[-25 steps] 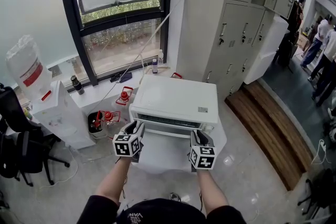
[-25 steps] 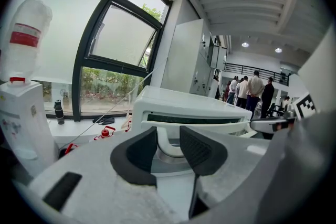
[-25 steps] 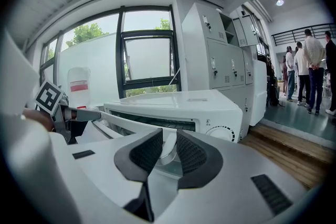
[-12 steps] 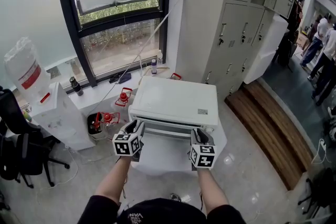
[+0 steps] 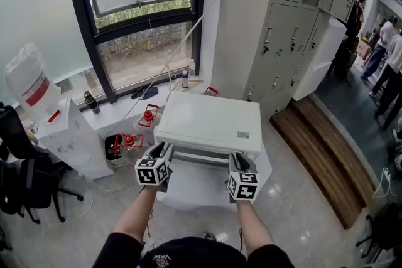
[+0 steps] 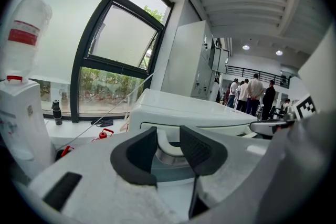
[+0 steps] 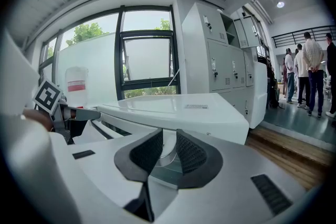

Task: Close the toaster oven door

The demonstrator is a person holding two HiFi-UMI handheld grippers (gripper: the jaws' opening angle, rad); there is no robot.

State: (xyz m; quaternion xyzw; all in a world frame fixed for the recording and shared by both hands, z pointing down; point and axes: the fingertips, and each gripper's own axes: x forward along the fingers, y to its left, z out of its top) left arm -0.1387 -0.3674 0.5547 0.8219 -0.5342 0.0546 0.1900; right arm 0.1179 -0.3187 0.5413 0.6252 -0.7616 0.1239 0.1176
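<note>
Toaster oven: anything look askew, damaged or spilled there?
Nothing spilled or damaged. The toaster oven sits square; only its door is partly open, tilted, with the left gripper and right gripper clamped on its handle.

place: I'm in an office workroom | signs: grey metal lockers (image 5: pixel 286 41), water dispenser (image 5: pixel 70 135), black office chair (image 5: pixel 22 163)

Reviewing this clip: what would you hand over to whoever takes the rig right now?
Left gripper: shut on the left end of the door handle.
Right gripper: shut on its right end.
Toaster oven sits on a white stand; its door leans out, partly open.
Done: handle gripped at both ends.
Left: swing the door up until it meets the oven front, then let go.
</note>
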